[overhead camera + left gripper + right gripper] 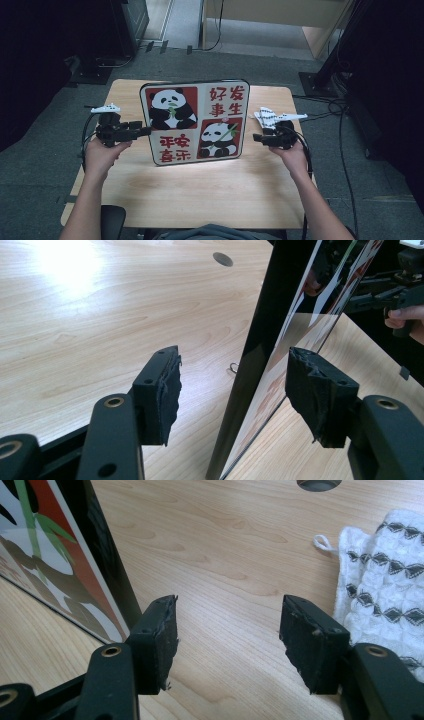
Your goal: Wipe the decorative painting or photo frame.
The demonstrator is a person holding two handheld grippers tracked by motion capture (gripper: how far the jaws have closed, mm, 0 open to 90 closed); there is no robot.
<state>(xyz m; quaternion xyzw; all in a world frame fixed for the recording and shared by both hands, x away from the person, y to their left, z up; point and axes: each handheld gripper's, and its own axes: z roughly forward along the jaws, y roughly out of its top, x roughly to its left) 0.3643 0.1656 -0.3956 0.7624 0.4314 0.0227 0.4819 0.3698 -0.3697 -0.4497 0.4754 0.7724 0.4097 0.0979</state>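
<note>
The panda board (pixel 195 121) stands upright mid-desk (pixel 190 195), tilted back a little. Left gripper (pixel 232 390) has its jaws released, spread wide astride the board's black edge (pads clear of it). Right gripper (pixel 227 635) sits just beside the other edge, jaws released and empty, with a white cloth (pixel 385 575) nearby.

panel (pixel 195 121) upright mid-table (pixel 200 200), cloth (pixel 266 118) right
</note>
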